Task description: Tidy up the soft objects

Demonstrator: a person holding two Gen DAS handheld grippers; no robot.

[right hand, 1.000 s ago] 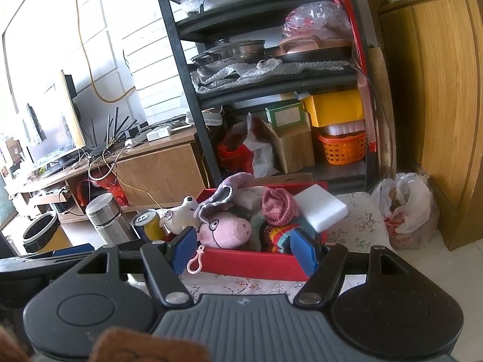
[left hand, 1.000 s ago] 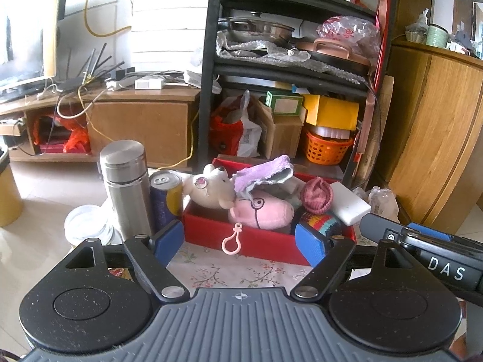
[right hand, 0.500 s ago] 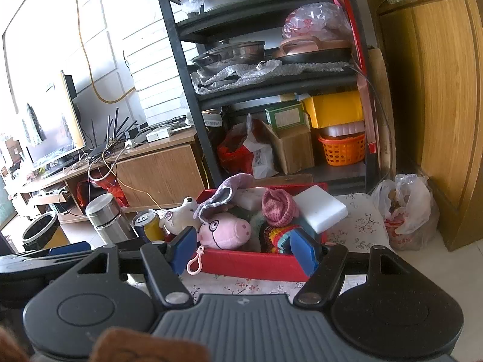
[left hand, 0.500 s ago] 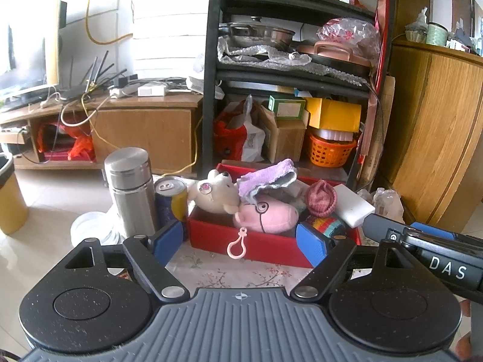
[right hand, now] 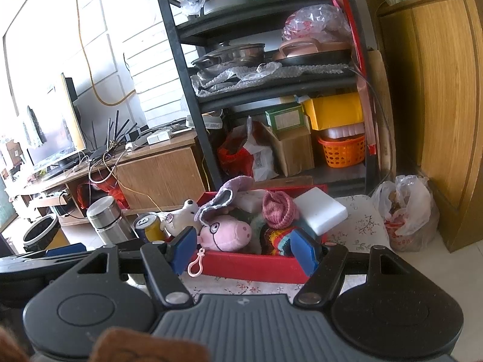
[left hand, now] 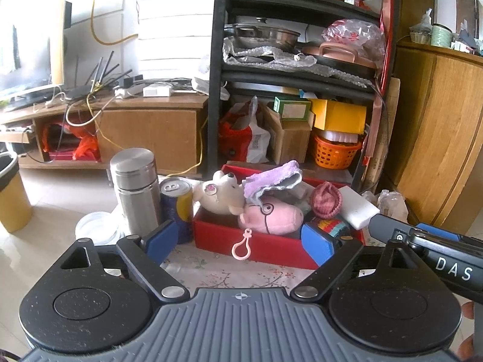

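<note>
Left tool (left hand: 240, 238): released, jaws just opened wider, nothing between. Right tool (right hand: 246, 249): parted, empty. Pink pig plush (left hand: 271, 215) dead ahead of both, at near wall of red bin (left hand: 217, 236), snout rightward. Drink can (left hand: 176, 203) and steel flask (left hand: 135, 190) crowd bin's left side. Sponge block (left hand: 357, 208) on right rim.

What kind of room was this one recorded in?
Probably a lived-in home living room: a TV on a low wooden cabinet, a cluttered black shelf rack holding pots and boxes, and a tiled floor.
</note>
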